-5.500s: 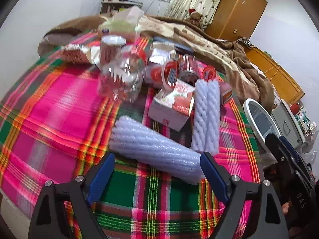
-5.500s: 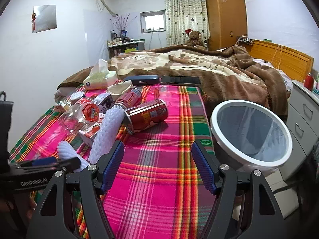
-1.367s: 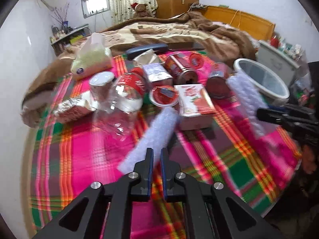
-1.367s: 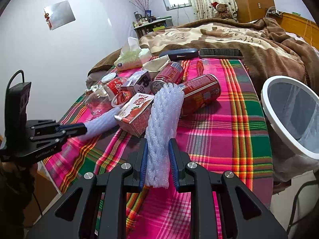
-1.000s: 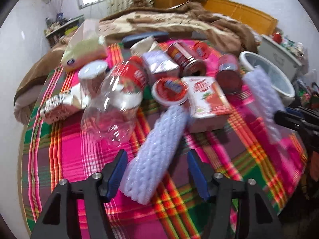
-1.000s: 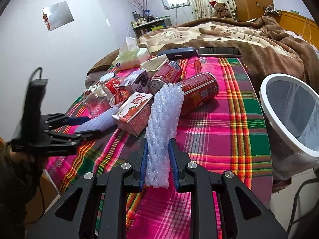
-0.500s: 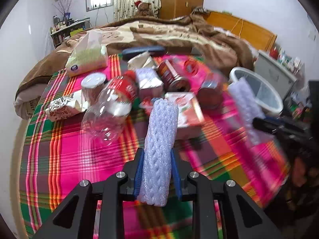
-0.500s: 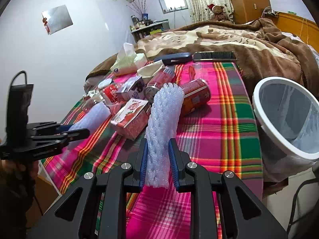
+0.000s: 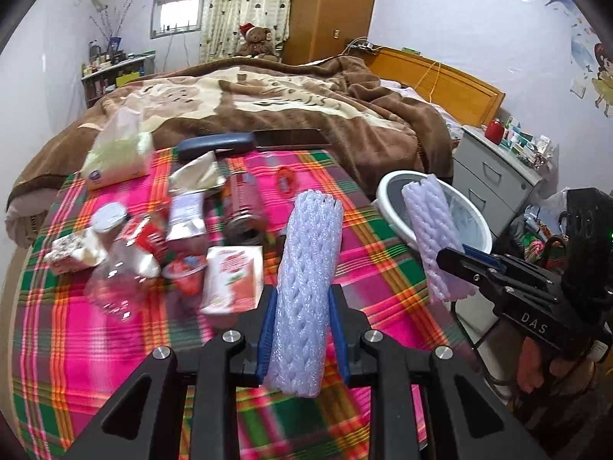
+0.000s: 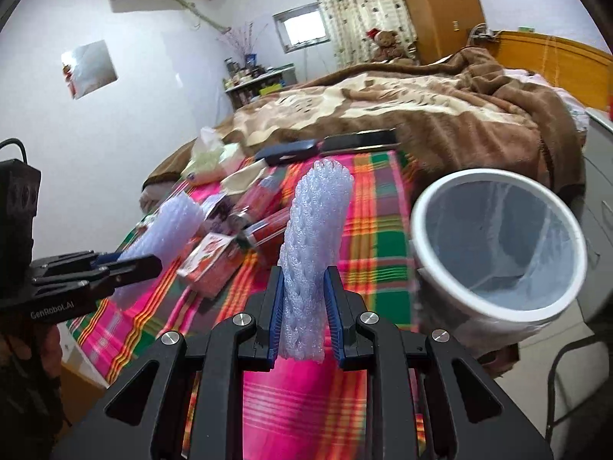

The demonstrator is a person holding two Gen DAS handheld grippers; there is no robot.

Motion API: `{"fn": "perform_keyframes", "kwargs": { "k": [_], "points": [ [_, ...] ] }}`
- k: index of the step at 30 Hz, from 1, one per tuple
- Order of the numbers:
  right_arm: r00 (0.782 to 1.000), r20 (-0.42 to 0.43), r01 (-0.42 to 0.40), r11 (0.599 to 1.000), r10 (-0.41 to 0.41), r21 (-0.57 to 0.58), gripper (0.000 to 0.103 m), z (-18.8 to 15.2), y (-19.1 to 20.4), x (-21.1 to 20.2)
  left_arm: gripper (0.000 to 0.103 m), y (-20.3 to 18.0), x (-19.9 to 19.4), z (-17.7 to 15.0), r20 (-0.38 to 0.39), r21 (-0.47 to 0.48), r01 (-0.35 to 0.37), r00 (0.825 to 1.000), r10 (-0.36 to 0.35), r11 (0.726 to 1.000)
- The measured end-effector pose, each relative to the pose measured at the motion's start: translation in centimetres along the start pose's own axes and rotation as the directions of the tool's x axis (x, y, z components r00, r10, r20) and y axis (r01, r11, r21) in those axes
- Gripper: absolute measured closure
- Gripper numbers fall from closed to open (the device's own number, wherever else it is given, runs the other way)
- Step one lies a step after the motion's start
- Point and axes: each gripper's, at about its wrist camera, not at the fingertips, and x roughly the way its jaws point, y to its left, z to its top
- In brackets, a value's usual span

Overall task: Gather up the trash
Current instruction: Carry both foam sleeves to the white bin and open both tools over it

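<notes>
Foam sleeves fill both of my hand-held grippers above a bed strewn with litter. My left hand-held gripper (image 9: 302, 335) is pinching one white foam net sleeve (image 9: 306, 280) near its lower end, the sleeve standing nearly upright between the blue pads (image 9: 267, 335) and raised off the plaid blanket (image 9: 76, 345). My right hand-held gripper (image 10: 304, 316) is clamped on a second foam net sleeve (image 10: 316, 245), which leans slightly as it rises from the pads; seen from the left wrist, this same sleeve (image 9: 435, 237) sits in front of the rim of the white trash bin (image 9: 387, 188). From the right wrist the trash bin (image 10: 498, 304), lined with a clear bag, stands just beside the bed's edge, to the right of the held sleeve. On the plaid blanket behind the left sleeve lie a red-and-white juice carton (image 9: 233, 280), a crushed clear plastic bottle (image 9: 115, 280), a red drink can (image 9: 241, 207), a silvery snack wrapper (image 9: 187, 211) and a pack of tissues (image 9: 115, 161), most of them blurred. A brown and cream blanket (image 9: 268, 96) covers the far part of the bed, and a teddy bear in a red hat (image 9: 254, 40) sits by the curtain.
</notes>
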Motion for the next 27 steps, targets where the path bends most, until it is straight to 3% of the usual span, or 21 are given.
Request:
{"fn": "perform_keyframes", "kwargs": {
  "k": [14,27],
  "points": [
    [0.985,0.036,0.163,0.984,-0.166,0.069,0.081,2.1,-6.3,-1.2,0.076,-9.0,5.3,3.3,-0.001,0.069,0.081,0.997,-0.081,0.994],
    [0.961,-0.055,0.277,0.95,-0.272,0.147,0.081,2.6,-13.0,0.4,0.076,-15.2,13.2,6.8,-0.079,0.101,0.181,0.982,-0.173,0.978]
  ]
}}
